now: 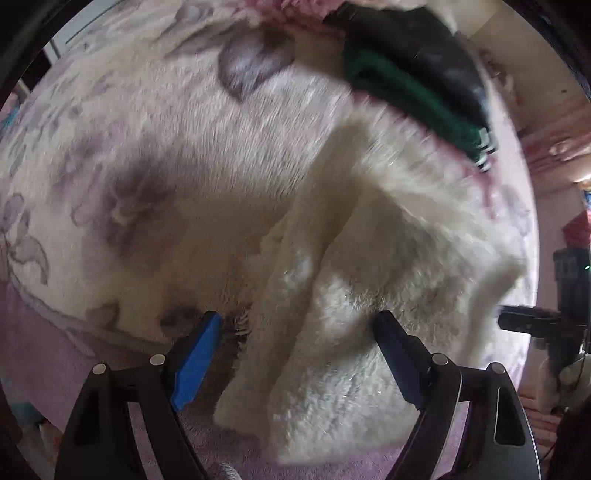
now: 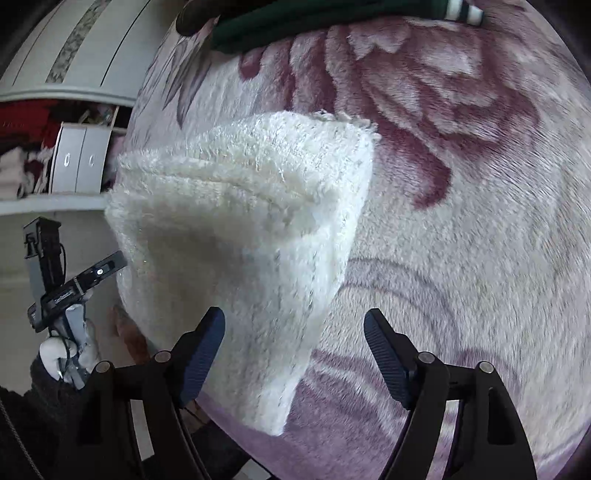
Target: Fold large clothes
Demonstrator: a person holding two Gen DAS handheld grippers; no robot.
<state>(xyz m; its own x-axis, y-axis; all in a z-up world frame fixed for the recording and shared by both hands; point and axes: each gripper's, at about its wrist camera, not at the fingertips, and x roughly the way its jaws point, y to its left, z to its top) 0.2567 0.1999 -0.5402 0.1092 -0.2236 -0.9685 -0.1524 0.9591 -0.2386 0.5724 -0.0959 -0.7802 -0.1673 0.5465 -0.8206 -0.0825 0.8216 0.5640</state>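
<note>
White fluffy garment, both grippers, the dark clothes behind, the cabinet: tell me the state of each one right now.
White garment: folded, lying on the floral blanket, not gripped.
Left gripper: open, above the garment, holding nothing.
Right gripper: open, holding nothing.
Green garment: folded, in a pile under a black one.
Cabinet: doors shut.

Fluffy sweater (image 2: pixel 236 229) folded on the floral blanket (image 2: pixel 461 221), close to the blanket's left edge in the right wrist view. Stack of folded clothes (image 2: pixel 295 22) behind it, at the blanket's far side. Wardrobe (image 2: pixel 70 110) beyond the bed on the left. Left gripper (image 1: pixel 299 332) above the sweater; right gripper (image 2: pixel 295 328) over its near corner, both apart from it.
</note>
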